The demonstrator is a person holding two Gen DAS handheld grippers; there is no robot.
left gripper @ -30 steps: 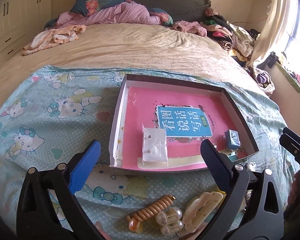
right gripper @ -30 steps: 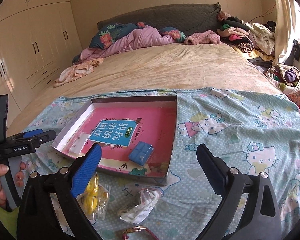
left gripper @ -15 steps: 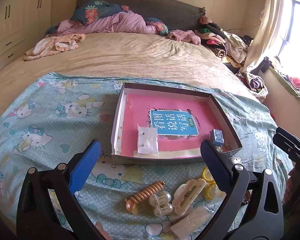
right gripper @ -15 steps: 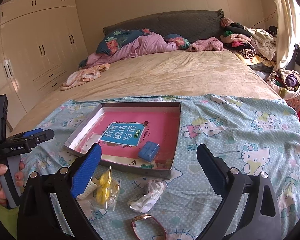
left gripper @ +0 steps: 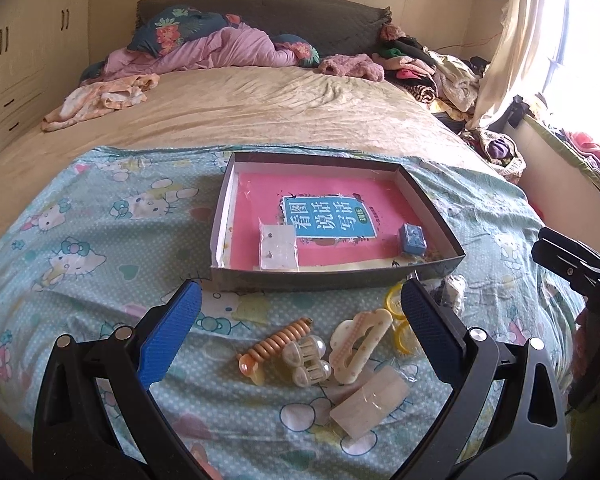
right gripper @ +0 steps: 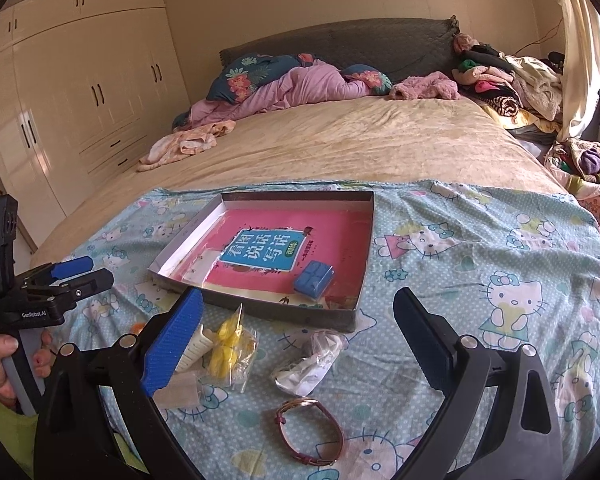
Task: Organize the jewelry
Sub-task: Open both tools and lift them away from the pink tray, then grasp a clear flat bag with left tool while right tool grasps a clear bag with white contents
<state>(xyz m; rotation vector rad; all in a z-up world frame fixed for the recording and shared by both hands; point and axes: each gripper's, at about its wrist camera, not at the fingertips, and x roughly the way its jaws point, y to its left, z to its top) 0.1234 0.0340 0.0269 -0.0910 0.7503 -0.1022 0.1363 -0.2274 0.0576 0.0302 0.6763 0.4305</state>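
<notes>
A shallow grey box [left gripper: 332, 278] [right gripper: 260, 308] with a pink printed bottom lies on the Hello Kitty sheet. Inside are a clear earring packet [left gripper: 278, 246] and a small blue case [left gripper: 412, 239] [right gripper: 314, 278]. In front of it lie an orange spiral hair clip [left gripper: 278, 342], a pearl clip [left gripper: 308, 360], a cream claw clip [left gripper: 358, 344], a clear packet [left gripper: 370, 402], yellow rings in a bag [right gripper: 230, 350], a crumpled clear bag [right gripper: 312, 362] and a pink bracelet [right gripper: 310, 430]. My left gripper [left gripper: 300, 332] and right gripper [right gripper: 300, 340] are both open and empty, held above these items.
The sheet [left gripper: 80, 248] covers the near part of a beige bed [left gripper: 260, 108]. Pillows and a pink quilt [left gripper: 204, 48] lie at the headboard. Clothes [left gripper: 432, 68] pile at the far right. Wardrobes [right gripper: 80, 92] stand on the left.
Both grippers have pulled back and up from the box, so more of the loose items in front of it show. Jaws stayed open.
</notes>
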